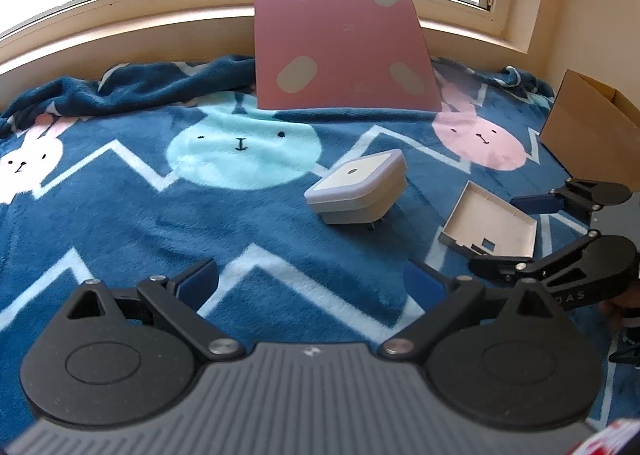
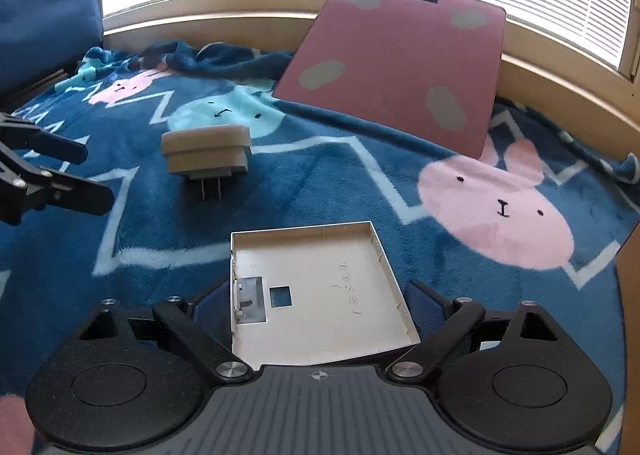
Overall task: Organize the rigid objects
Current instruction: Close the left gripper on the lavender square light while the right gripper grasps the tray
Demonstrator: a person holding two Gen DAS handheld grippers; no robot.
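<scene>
2 rigid pieces lie loose on the rabbit-print fleece blanket (image 2: 304, 175): a shallow beige plastic cover (image 2: 320, 287) and a grey plug-in adapter (image 2: 206, 151). The cover lies open side up, directly between the spread jaws of the right gripper (image 2: 320, 303), whose blue pads flank its 2 side walls; from the right wrist view I cannot tell whether they touch, though the left wrist view shows the right gripper (image 1: 516, 235) wide around it, so I read it as not yet clamped.

The cover looks light, thin-walled and stiff — likely to flex or crack if squeezed hard across its open span. The low side walls give the pads flat faces to press, so a gentle pinch across them seems the best hold; smooth plastic may slip.

The adapter, lying on its side with 2 metal prongs toward the camera, looks denser and chunky, easy to grip across its flat flanks. The left gripper (image 1: 310, 281) hovers empty with jaws apart, short of it.

A pink bathroom scale (image 1: 340, 39) leans against the window ledge behind — probably heavy and glass-topped, awkward for 1 gripper. A cardboard box (image 1: 592, 135) stands at the right, near the cover. Soft pile under everything may let fingertips sink and snag; nothing else blocks the way.
</scene>
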